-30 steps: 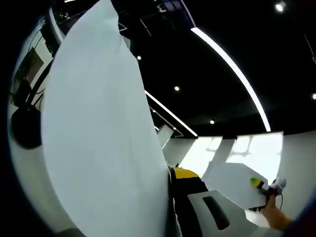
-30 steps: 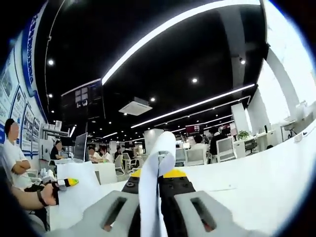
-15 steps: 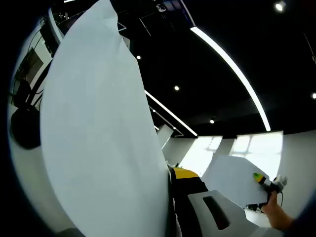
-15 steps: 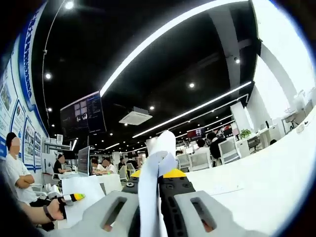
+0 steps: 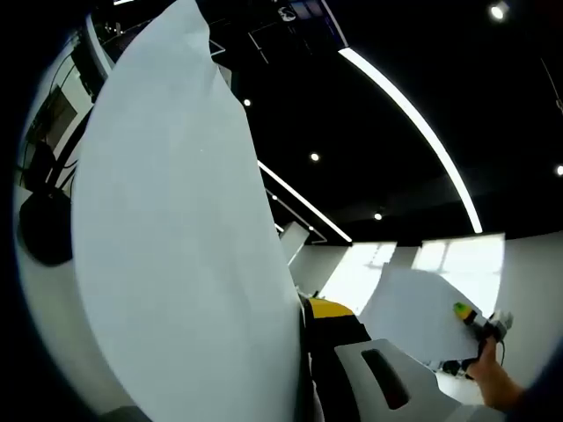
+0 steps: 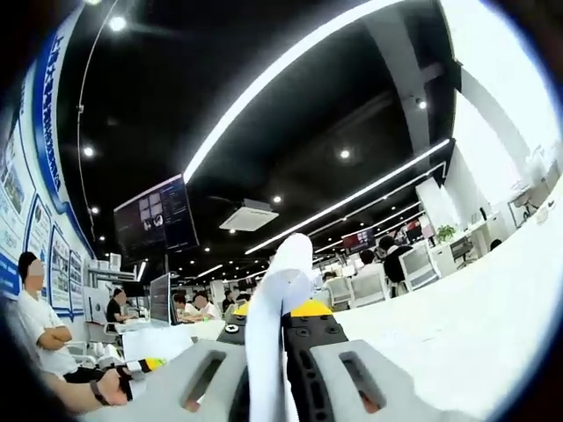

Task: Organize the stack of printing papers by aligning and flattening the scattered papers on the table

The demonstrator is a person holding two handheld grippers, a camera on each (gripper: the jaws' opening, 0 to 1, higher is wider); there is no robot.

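While the left gripper view barely differs from a second ago, one thing has shifted: the far sheet (image 5: 420, 315) at lower right, held by the other gripper (image 5: 479, 325) in a person's hand (image 5: 494, 383), has moved slightly right and now stands a little more upright. In the foreground the stack of papers (image 5: 185, 255) sits as before, a broad white sheet rising from the bottom of the view up to the top left, its long axis running along the jaws and leaning left, its face turned toward the camera. The left gripper (image 5: 308, 387) is clenched on its lower edge; only the right-hand jaw shows beside the paper.

In the right gripper view the camera has tipped upward since a second ago, so more dark ceiling and light strips show and the white table (image 6: 457, 325) sits lower at right. The papers (image 6: 277, 308) are seen edge-on here, a narrow white band standing up between the jaws, its top curling slightly right. The right gripper (image 6: 281, 387) grips it tightly. At lower left, the left gripper (image 6: 145, 364), held in a hand (image 6: 110, 387), appears lower and nearer the frame's bottom than before, with a white sheet (image 6: 158, 343) just above it. Seated people and monitors fill the background.
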